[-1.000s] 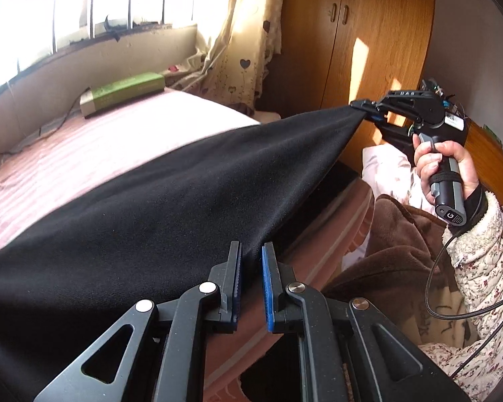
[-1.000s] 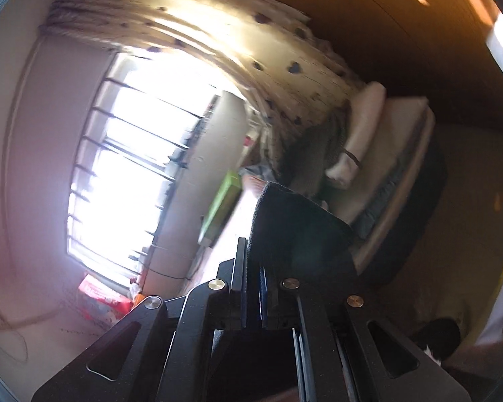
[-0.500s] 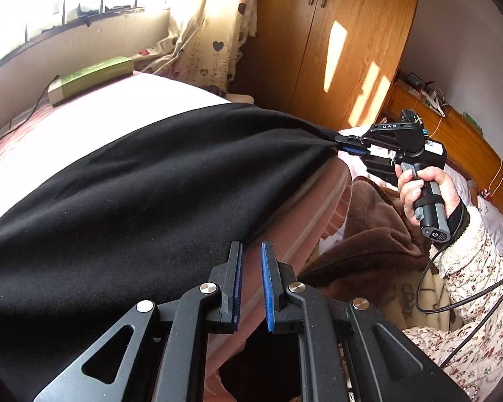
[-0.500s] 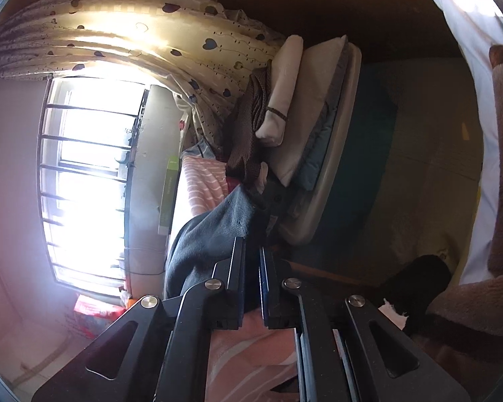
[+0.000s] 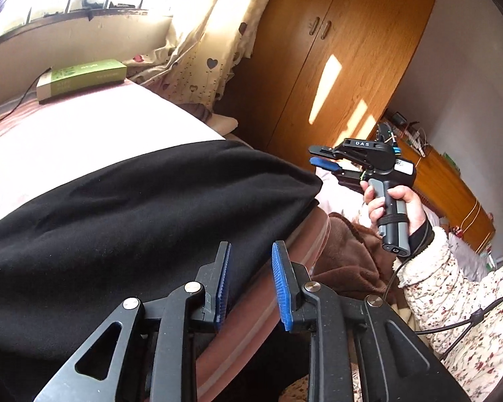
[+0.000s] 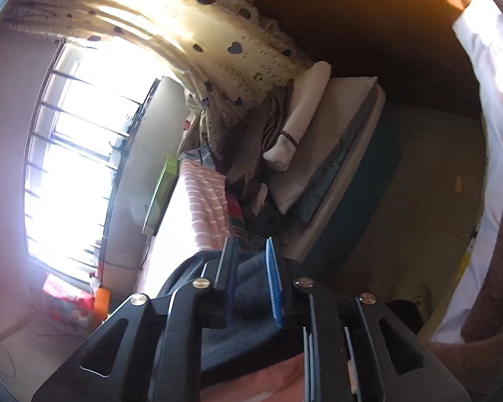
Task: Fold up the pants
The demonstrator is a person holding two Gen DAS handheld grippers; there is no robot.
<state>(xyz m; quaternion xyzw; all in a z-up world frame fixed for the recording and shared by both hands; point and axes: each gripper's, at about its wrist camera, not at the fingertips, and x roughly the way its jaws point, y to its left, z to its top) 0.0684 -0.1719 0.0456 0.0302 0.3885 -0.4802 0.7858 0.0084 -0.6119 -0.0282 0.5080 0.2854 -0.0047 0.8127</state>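
Black pants [image 5: 134, 221] lie spread on the bed [image 5: 67, 134] for folding; left gripper [image 5: 249, 279] and right gripper [image 5: 318, 157] hover beside them, jaws apart, holding nothing.

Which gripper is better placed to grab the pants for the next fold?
Probably the left gripper: it is open right above the black pants, while the right gripper hangs in the air beyond their edge.

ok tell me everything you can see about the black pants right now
The black pants are plain, matte, soft-looking fabric, spread wide and mostly smooth over the pink striped bed, their near edge draping over the mattress side. Neither tool holds them: the left gripper has its jaws open just off that edge, and the right gripper hovers open beyond the rounded far corner.
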